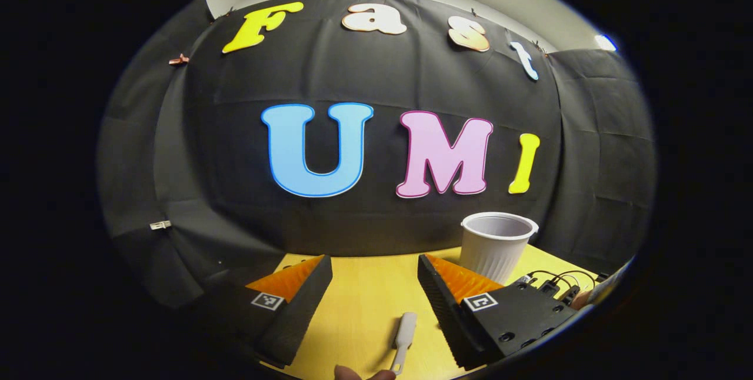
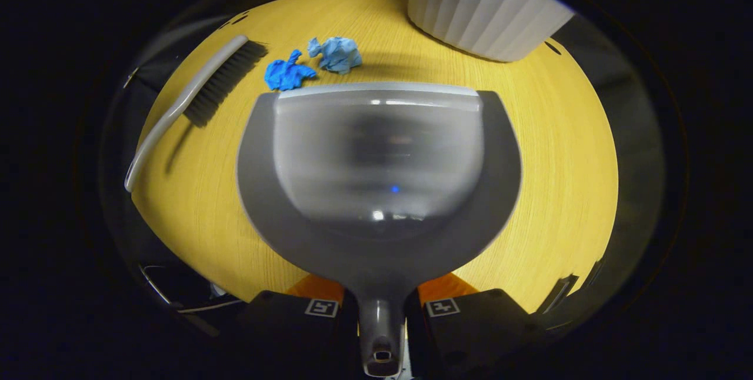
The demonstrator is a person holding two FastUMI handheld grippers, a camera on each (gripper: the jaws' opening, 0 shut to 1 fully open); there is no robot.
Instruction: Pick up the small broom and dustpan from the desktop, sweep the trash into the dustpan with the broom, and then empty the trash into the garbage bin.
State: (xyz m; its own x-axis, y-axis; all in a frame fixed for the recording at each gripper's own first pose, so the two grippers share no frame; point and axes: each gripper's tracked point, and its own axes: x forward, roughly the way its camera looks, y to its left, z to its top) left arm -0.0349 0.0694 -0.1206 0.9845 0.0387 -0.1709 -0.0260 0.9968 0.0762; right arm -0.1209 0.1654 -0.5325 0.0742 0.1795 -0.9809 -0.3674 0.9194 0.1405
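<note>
The smooth grey plastic dustpan point(image 2: 379, 192) is clamped by its handle in the right tool point(image 2: 381, 309). The left tool point(image 1: 373, 286) is held wide open and empty above the yellow wood-grain surface point(image 1: 365, 309). Crumpled blue paper point(image 2: 312, 62) and the dark-bristled broom point(image 2: 194, 97) are seen upper left.

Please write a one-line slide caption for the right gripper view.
Right gripper holds the dustpan by its handle over the yellow desktop; broom lies unheld.

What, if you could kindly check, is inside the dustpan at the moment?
The dustpan holds no trash; both blue paper wads lie on the desk beyond its lip. The innermost pan near the handle is too blurred to judge.
</note>
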